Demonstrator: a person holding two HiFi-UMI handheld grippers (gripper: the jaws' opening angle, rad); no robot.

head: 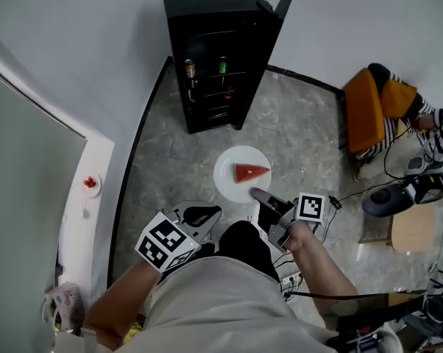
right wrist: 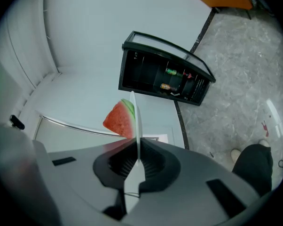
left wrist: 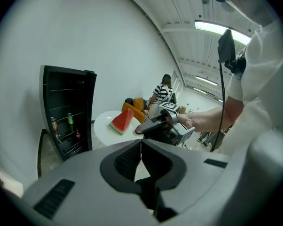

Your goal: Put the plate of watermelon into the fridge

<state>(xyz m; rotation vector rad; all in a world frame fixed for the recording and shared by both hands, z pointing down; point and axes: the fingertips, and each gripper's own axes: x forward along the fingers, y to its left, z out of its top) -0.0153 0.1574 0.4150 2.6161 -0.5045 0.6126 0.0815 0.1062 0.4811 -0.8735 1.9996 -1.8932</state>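
Note:
A white plate [head: 229, 184] carrying a red watermelon wedge [head: 251, 172] hangs above the marble floor, in front of the black fridge [head: 221, 50]. The fridge door [head: 284, 2] stands open. My right gripper [head: 260, 195] is shut on the plate's near rim. In the right gripper view the plate [right wrist: 138, 121] runs edge-on between the pads, with the watermelon [right wrist: 120, 119] on its left and the fridge [right wrist: 165, 81] beyond. My left gripper [head: 199, 215] is held low beside the plate, shut and empty. The left gripper view shows its jaws together, with the plate [left wrist: 104, 126] ahead.
Drink cans [head: 190, 68] stand on the fridge shelves. A person [head: 420, 112] sits by an orange chair [head: 365, 109] at the right. Cables and a wooden stool [head: 413, 230] lie at the right. A white ledge [head: 89, 197] runs along the left wall.

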